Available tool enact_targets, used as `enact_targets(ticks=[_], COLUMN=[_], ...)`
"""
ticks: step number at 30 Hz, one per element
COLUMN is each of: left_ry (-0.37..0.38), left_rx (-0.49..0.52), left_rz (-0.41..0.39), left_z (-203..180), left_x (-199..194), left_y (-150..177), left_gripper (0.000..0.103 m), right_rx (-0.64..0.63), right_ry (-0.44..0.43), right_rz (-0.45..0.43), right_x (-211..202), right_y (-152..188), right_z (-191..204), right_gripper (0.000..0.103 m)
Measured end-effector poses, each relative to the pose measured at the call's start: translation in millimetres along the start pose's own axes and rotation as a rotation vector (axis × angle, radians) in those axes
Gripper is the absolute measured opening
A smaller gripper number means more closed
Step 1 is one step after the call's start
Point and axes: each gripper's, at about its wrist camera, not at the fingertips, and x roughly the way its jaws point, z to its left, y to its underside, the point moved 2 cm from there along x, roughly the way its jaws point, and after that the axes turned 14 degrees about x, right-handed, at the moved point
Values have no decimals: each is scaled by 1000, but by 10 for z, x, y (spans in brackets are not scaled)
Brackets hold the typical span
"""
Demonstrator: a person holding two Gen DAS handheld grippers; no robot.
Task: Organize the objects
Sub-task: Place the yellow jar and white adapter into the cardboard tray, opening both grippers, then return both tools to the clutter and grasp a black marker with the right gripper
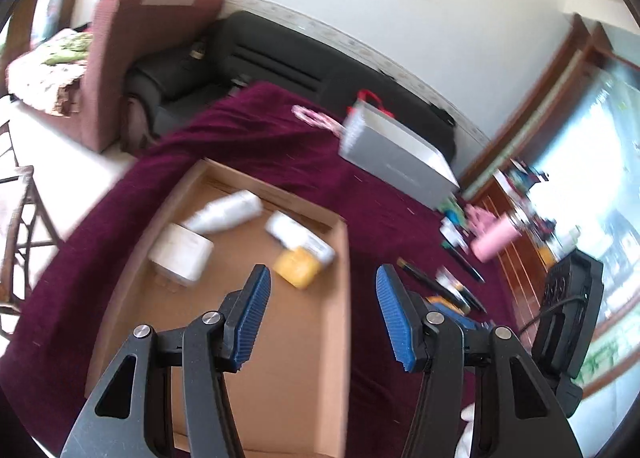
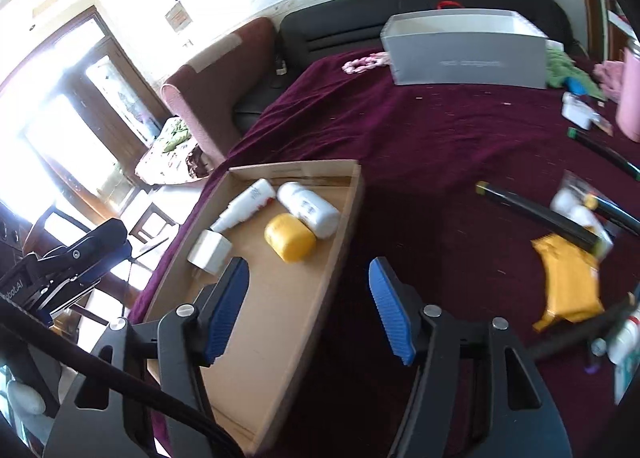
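Right now both grippers are open and hold nothing: the left gripper (image 1: 322,300) hangs over the cardboard tray (image 1: 346,258) at the bottom middle of its view, and the right gripper (image 2: 308,298) hangs over the tray's right wall. Going left to right, the tray holds one white block (image 2: 210,250), two white bottles (image 2: 246,204), and one yellow tub (image 2: 290,236). I think a low swing could bump that wall and slide the tray, or knock a round bottle so it rolls.
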Motion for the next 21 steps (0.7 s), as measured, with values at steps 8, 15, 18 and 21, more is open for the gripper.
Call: enact_targets(ticks=[8,15,18,21], left_ry=[73,89,79,87], left_rx=[48,155,261,376], left_rz=[101,161,184,219], left_z=[-531,-956,-1228,-1534], left_x=[330,527,695,934], left_y=[187,302,358,456], left_gripper=[49,49,49,49], right_rx=[39,175,235,293], right_ry=[90,116,146,152], right_rz=[-98,-219,-298,-334], right_x=[-462,-914,-1125,-1222], right_y=[-17,-98,-164,-222], right_z=[-639,-1466,-1842,-2137], right_gripper=[63,63,69,69])
